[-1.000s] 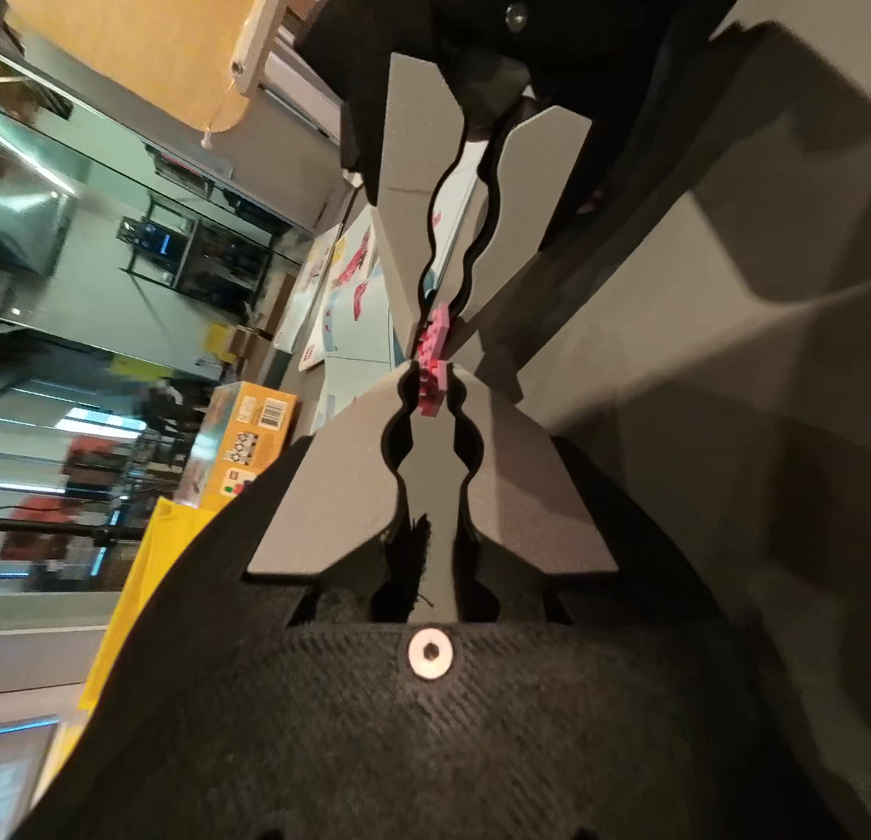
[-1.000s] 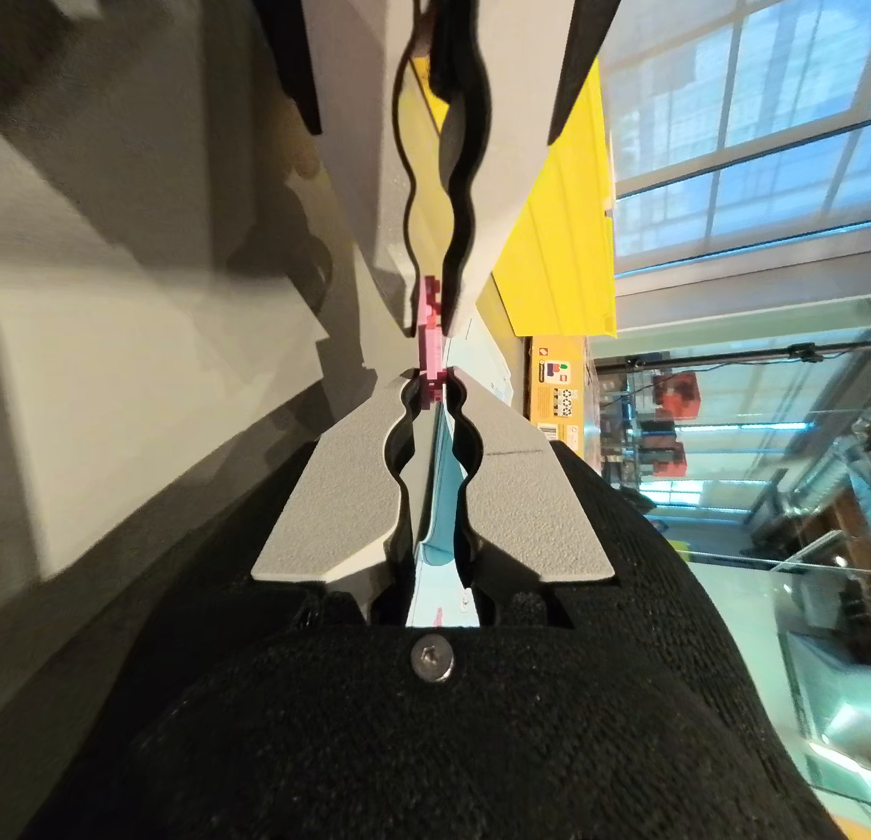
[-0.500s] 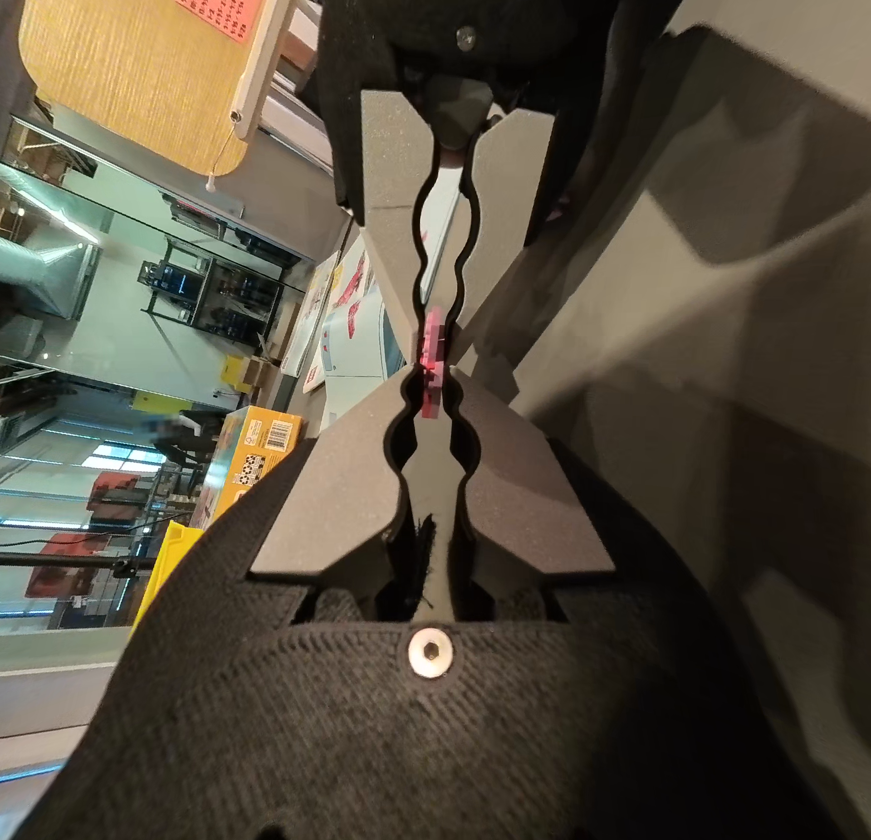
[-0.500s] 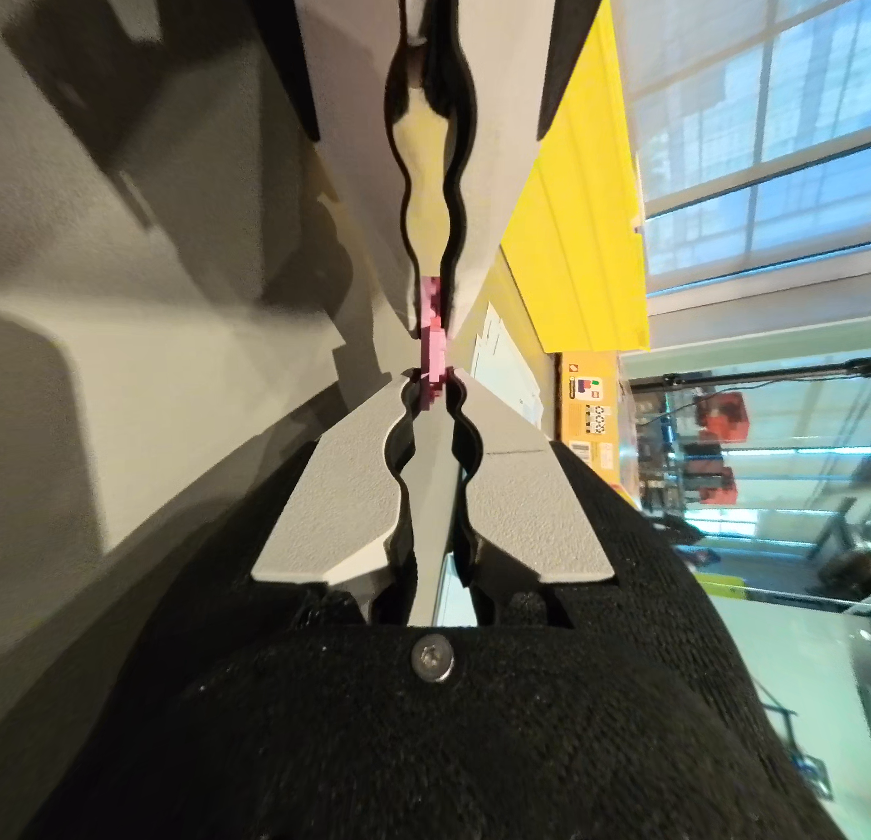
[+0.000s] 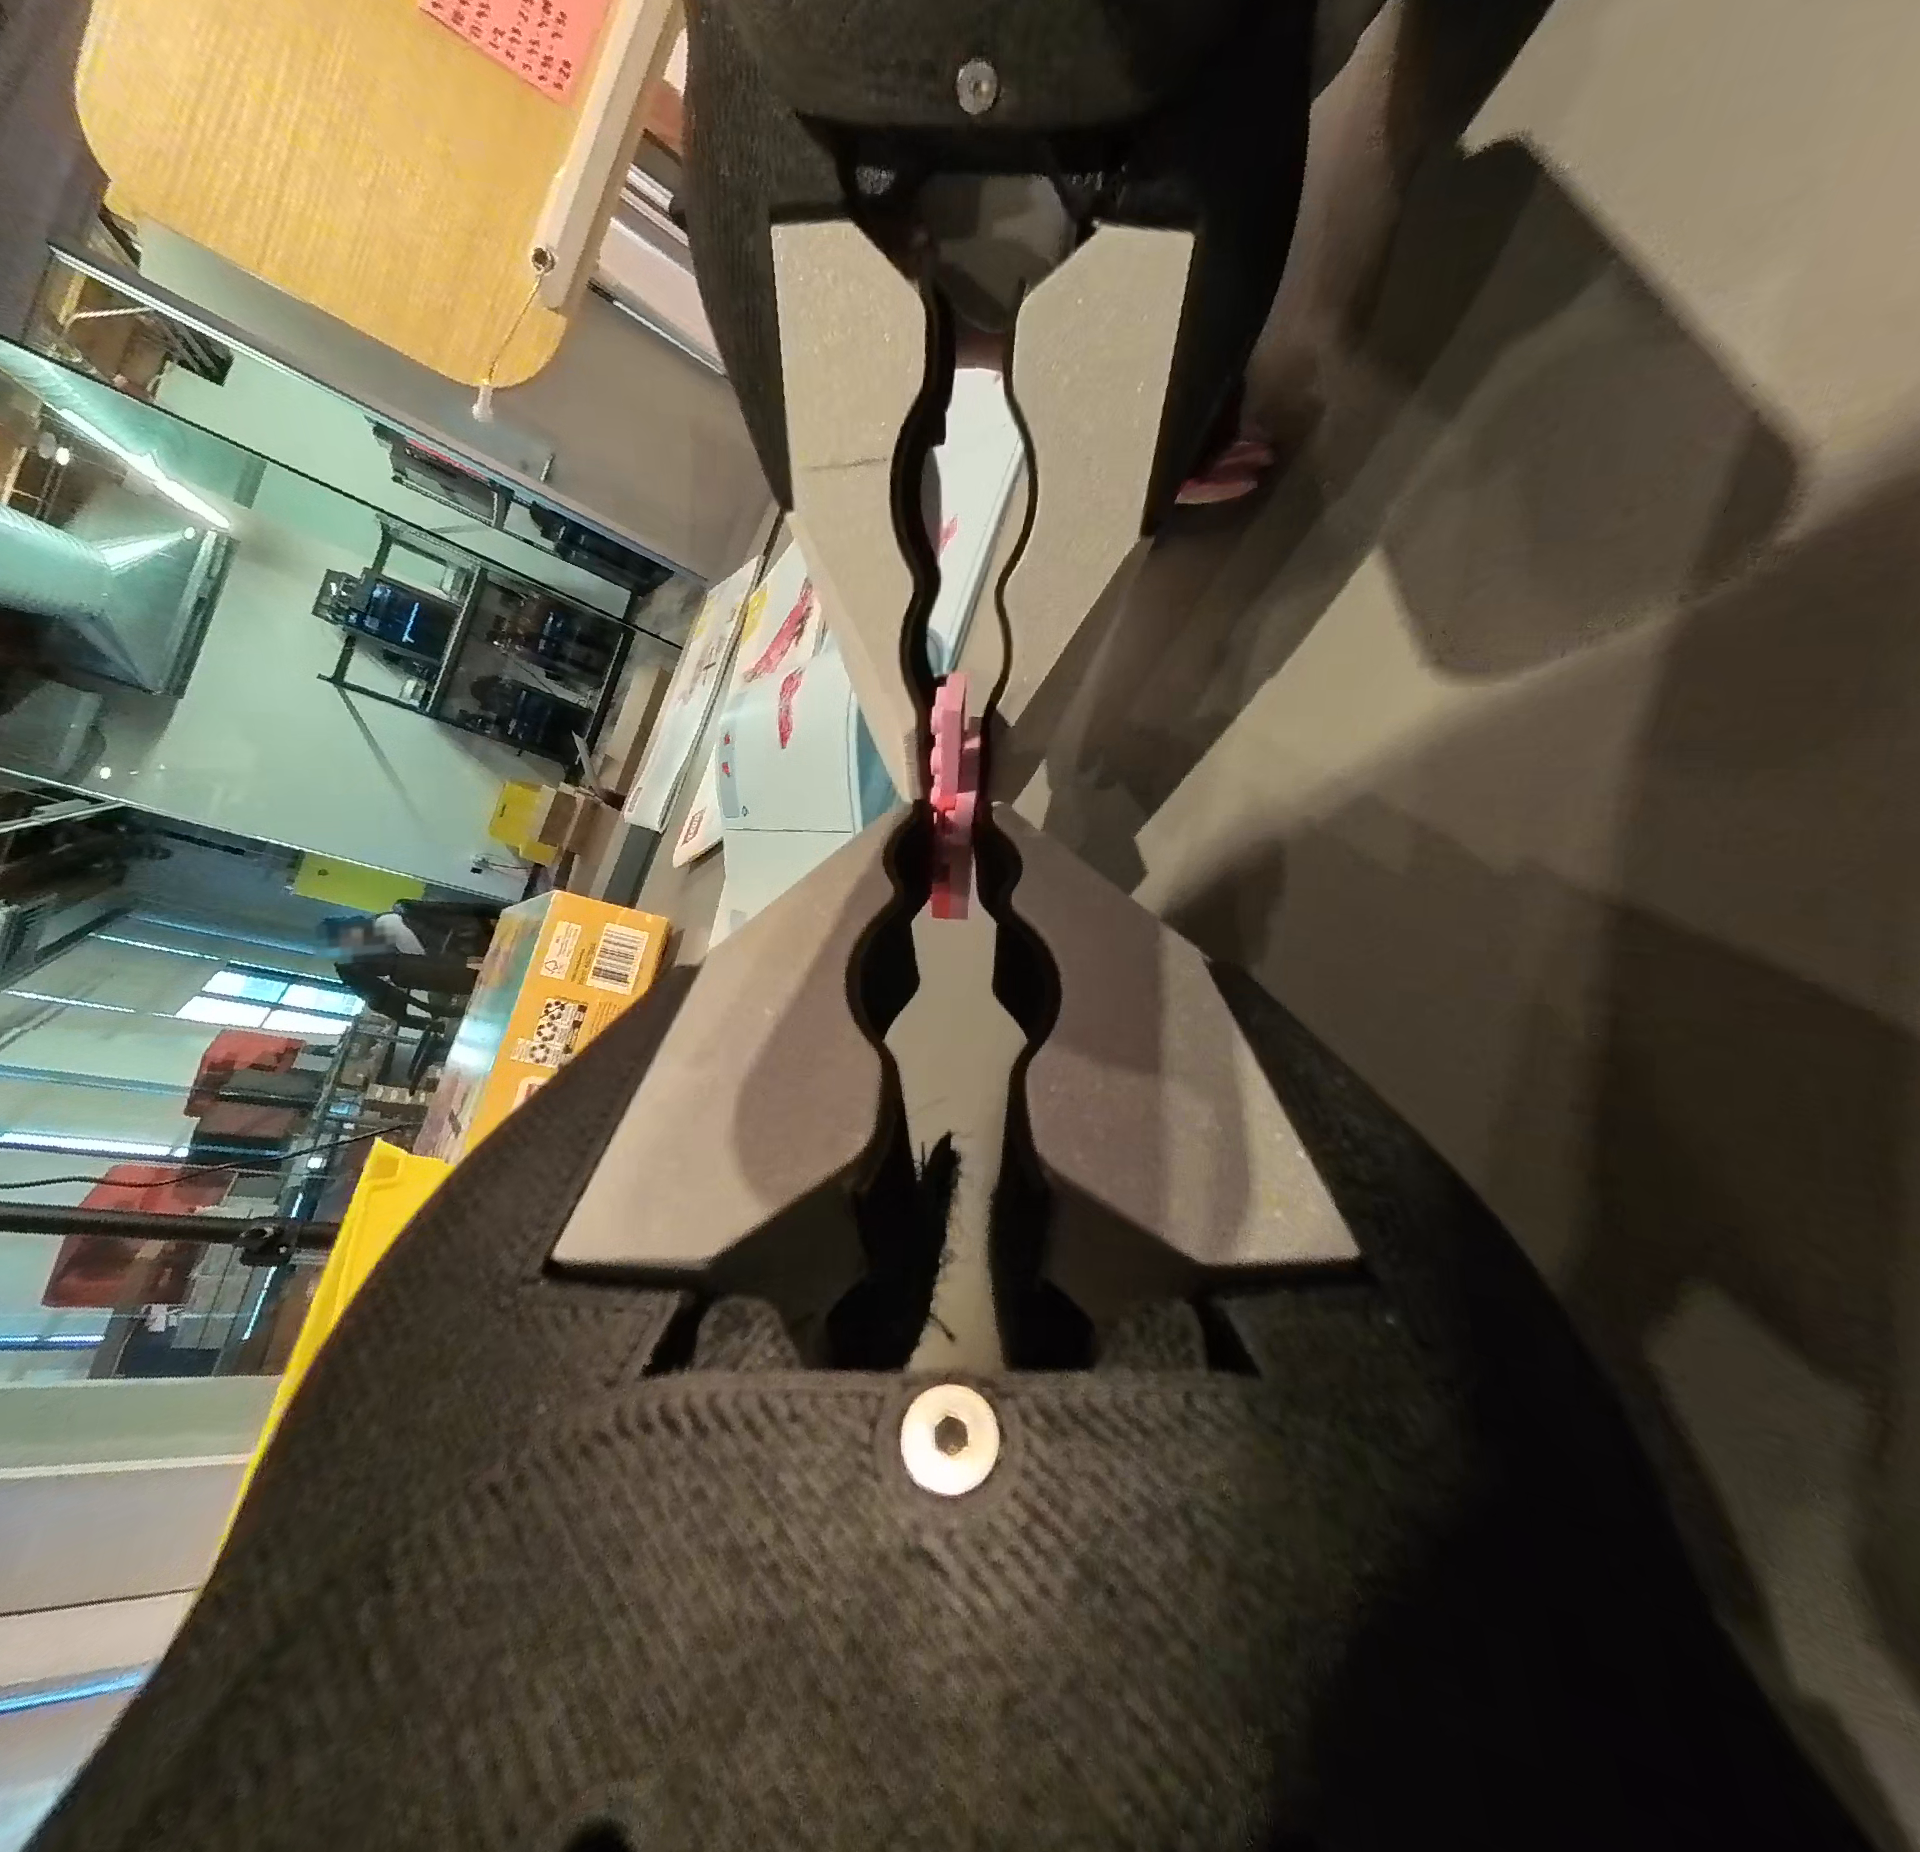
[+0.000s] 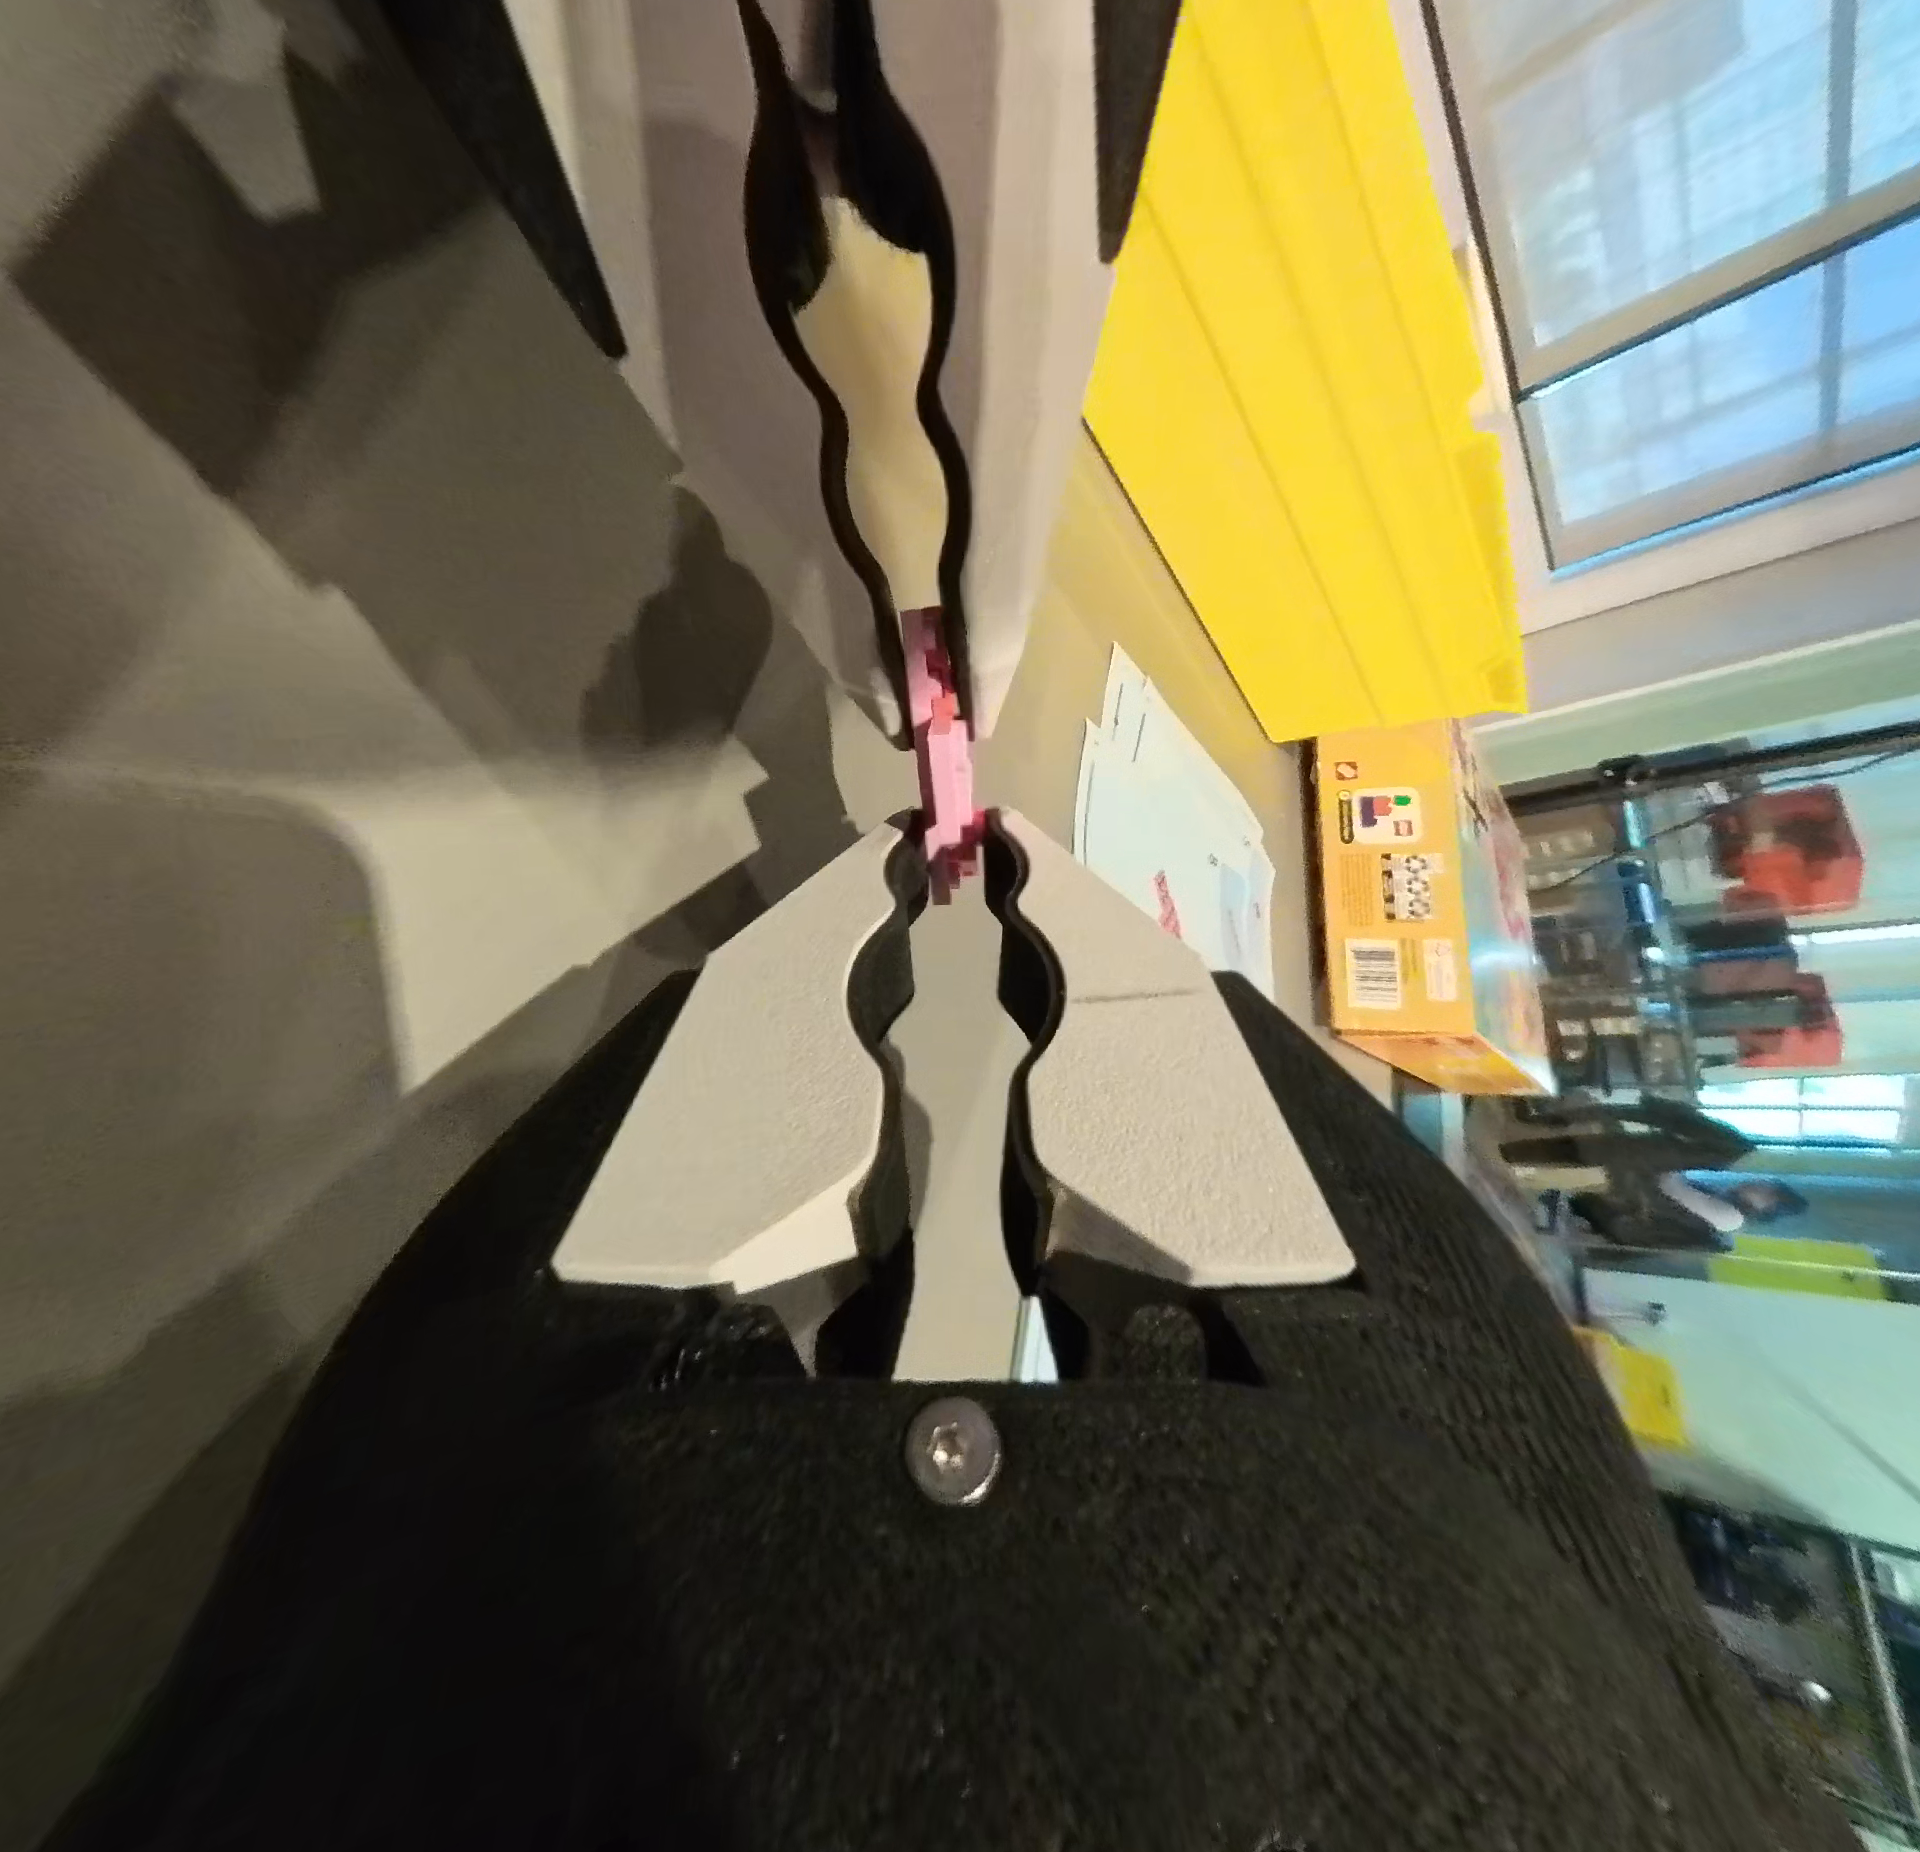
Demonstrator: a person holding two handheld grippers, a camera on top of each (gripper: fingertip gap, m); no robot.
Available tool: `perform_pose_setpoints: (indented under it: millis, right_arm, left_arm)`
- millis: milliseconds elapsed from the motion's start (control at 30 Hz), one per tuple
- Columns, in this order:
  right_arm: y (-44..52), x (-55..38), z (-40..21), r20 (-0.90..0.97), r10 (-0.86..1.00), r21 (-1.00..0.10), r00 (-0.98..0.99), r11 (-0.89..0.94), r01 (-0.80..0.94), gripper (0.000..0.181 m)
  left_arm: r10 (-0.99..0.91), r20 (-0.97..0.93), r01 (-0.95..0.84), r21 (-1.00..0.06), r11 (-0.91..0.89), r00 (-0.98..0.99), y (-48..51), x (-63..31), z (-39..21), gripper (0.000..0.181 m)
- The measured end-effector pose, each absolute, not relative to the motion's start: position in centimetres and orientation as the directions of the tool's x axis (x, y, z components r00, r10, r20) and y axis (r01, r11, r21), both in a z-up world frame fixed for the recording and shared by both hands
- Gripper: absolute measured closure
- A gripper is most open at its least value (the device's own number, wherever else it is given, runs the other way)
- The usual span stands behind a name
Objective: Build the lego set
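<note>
We see L gripper & R gripper both clamped tip-to-tip on pink lego piece over grey bench w/ yellow bin, glass-walled room behind.

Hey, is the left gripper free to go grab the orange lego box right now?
Probably not yet. The left gripper is shut on the pink lego pieces, and the right gripper pinches them from the far end. The orange box lies off to the side with nothing visibly blocking it.

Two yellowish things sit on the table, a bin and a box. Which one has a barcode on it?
The orange-yellow cardboard box has it. The plain yellow bin beside it shows only ribbed plastic, no printing.
</note>
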State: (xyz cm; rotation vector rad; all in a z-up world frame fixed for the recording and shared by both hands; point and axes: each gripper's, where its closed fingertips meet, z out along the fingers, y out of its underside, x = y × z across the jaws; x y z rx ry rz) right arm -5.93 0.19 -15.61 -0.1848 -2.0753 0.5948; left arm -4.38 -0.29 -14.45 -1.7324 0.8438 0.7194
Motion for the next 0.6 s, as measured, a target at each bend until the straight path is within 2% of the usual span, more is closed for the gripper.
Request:
perform_pose_setpoints:
  millis: [200, 333, 500, 600]
  right_arm:
    - [0.13, -6.06, -15.93, 0.813, 0.291, -0.408, -0.505, 0.903, -0.135, 0.173]
    - [0.26, -6.13, -16.26, 0.845, 0.235, -0.342, -0.481, 0.928, -0.146, 0.172]
    - [0.27, -6.02, -15.92, 0.771, 0.346, -0.47, -0.535, 0.876, -0.111, 0.173]
    - [0.28, -5.99, -16.0, 0.774, 0.341, -0.465, -0.534, 0.878, -0.113, 0.173]
  left_arm:
    - [-0.214, -0.785, -0.813, -0.544, -0.209, 0.581, -0.25, -4.09, -14.57, 0.175]
    - [-0.233, -0.74, -0.776, -0.6, -0.196, 0.631, -0.14, -3.6, -14.46, 0.175]
    - [-0.219, -0.744, -0.775, -0.601, -0.197, 0.632, -0.16, -3.82, -14.26, 0.175]
    - [-0.222, -0.743, -0.776, -0.599, -0.199, 0.631, -0.17, -3.8, -14.35, 0.175]
